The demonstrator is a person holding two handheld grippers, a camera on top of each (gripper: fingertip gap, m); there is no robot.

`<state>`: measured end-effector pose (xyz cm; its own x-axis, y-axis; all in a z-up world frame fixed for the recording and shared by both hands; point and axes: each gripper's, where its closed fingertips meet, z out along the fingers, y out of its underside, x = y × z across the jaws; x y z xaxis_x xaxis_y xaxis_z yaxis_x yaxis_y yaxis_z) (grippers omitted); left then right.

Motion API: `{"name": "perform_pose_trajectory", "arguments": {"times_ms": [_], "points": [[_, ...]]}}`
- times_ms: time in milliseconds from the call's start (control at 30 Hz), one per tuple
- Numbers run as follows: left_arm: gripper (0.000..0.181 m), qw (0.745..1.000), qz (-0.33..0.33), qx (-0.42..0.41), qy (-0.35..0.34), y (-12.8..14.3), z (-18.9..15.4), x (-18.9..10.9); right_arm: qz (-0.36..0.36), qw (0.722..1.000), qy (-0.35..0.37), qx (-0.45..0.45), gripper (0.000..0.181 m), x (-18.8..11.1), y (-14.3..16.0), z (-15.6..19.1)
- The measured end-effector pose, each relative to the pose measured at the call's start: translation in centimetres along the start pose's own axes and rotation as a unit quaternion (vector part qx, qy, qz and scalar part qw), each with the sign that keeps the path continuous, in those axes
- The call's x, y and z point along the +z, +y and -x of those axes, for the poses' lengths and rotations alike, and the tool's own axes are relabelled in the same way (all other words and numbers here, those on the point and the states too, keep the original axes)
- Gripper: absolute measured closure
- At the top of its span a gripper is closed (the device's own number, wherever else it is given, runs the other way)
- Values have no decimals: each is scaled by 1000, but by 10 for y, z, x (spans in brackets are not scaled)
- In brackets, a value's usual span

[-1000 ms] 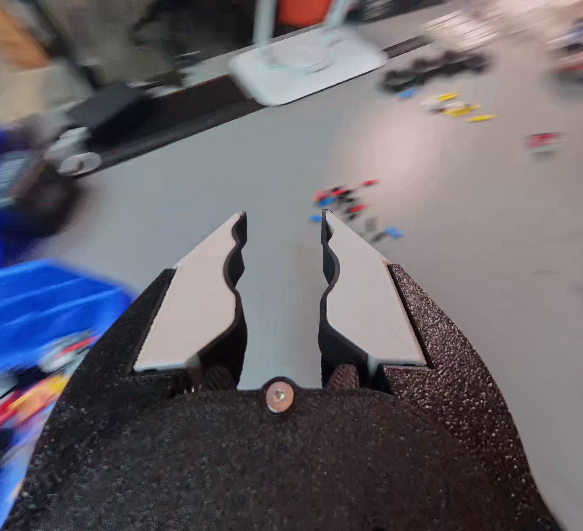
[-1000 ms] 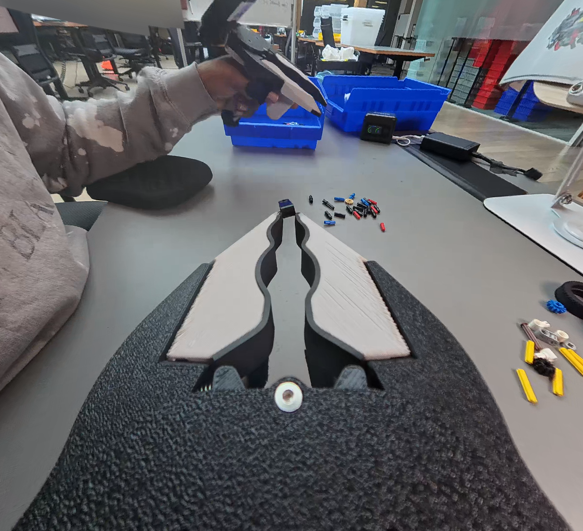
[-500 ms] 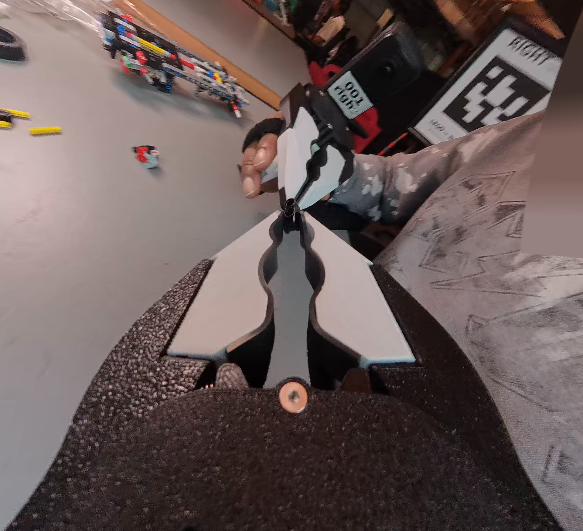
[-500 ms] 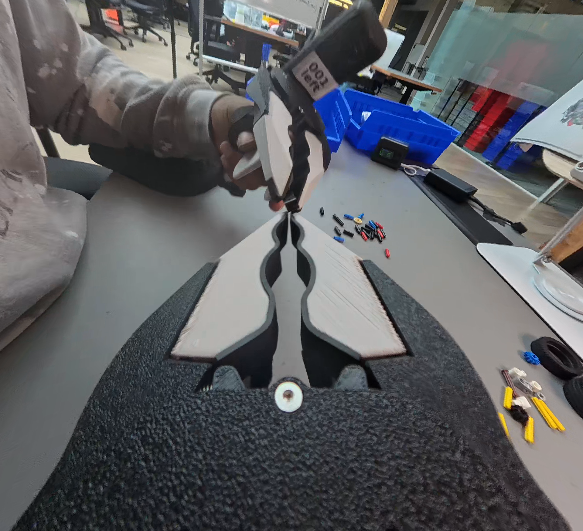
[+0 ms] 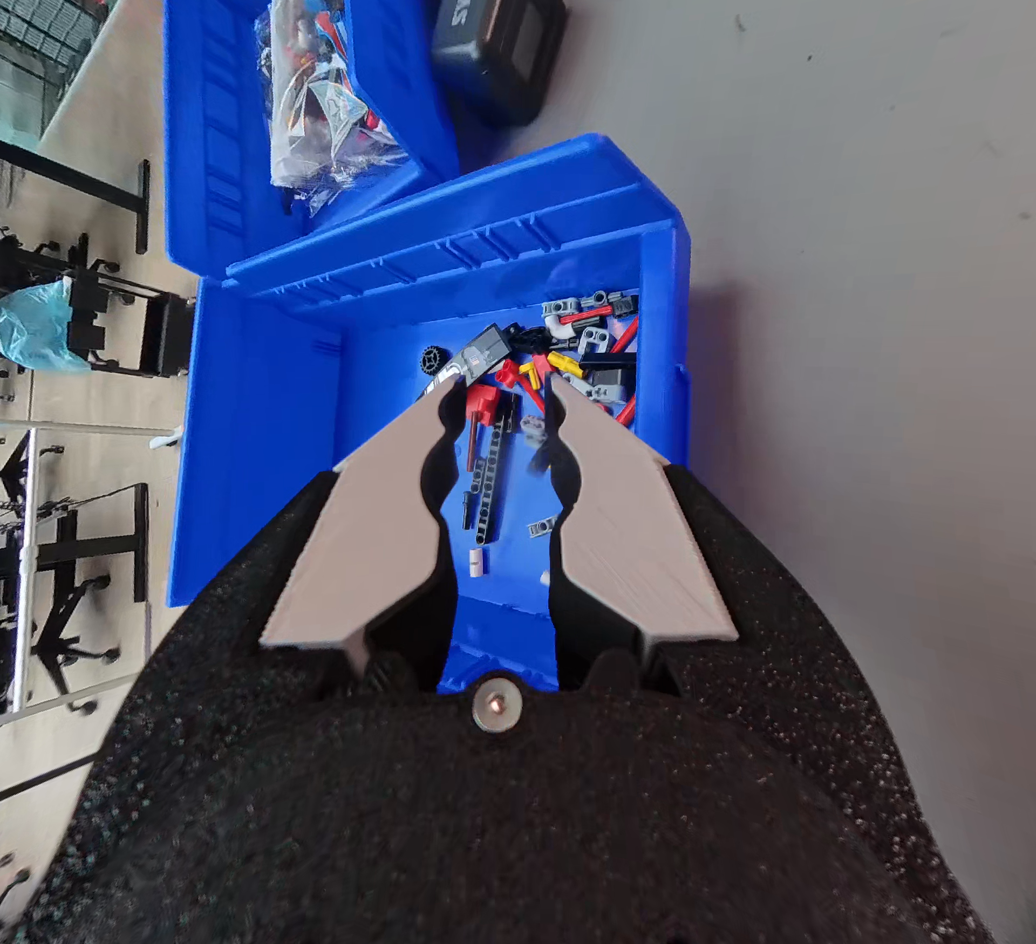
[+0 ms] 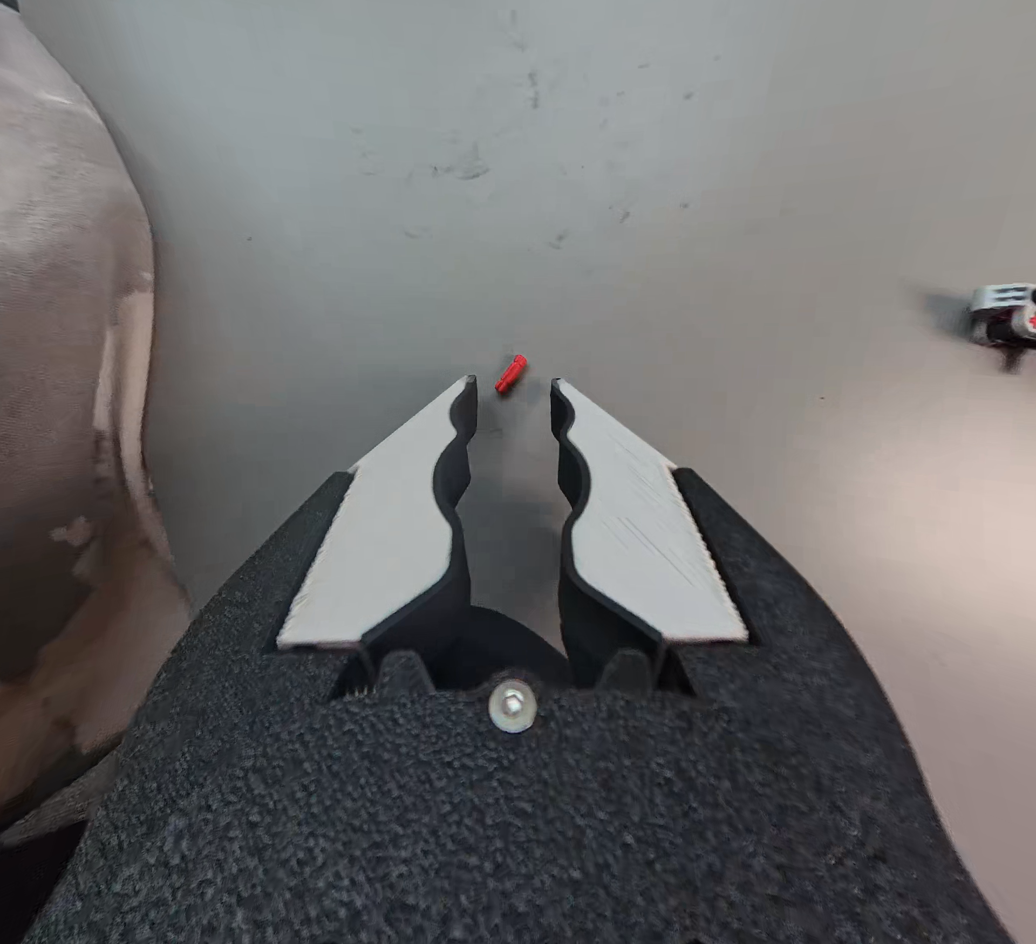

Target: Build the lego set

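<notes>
Left tool (image 5: 507, 384) overlooks blue bin (image 5: 269, 412); right tool (image 6: 513, 384), red pin (image 6: 510, 373).

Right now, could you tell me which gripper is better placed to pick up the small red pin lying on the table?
The right gripper. It is open and the red pin lies just beyond its fingertips on the grey table. The left gripper, also open, points into a blue bin of parts.

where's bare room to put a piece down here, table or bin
Bare grey table stretches beyond the red pin, between the sleeve and the small assembly. In the near blue bin, the left floor is free; parts crowd its right.
</notes>
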<state>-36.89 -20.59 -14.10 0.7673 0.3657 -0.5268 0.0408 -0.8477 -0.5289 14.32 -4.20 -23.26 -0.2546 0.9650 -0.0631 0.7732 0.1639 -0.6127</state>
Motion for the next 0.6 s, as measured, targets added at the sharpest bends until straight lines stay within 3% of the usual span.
{"name": "perform_pose_trajectory", "arguments": {"times_ms": [67,167,233,300,433,533,600], "points": [[146,997,-63,-9,37,-21,-17,-12,9,1000,10,0,164,5,0,-3],[144,967,-175,-13,185,-62,-85,-51,20,1000,2,-18,179,10,-5,-2],[145,917,-231,-10,325,-81,-149,-89,8,999,-4,-45,179,16,-16,-1],[146,846,-254,-4,469,-87,-216,-130,-51,996,-8,-79,179,19,-44,2],[147,697,-212,-20,684,-78,-315,-194,-214,960,24,-176,179,7,-122,18],[154,643,-176,-29,745,-77,-340,-213,-259,935,58,-235,179,2,-153,26],[159,636,-175,-23,751,-78,-342,-218,-268,928,54,-255,179,1,-162,35]]}}
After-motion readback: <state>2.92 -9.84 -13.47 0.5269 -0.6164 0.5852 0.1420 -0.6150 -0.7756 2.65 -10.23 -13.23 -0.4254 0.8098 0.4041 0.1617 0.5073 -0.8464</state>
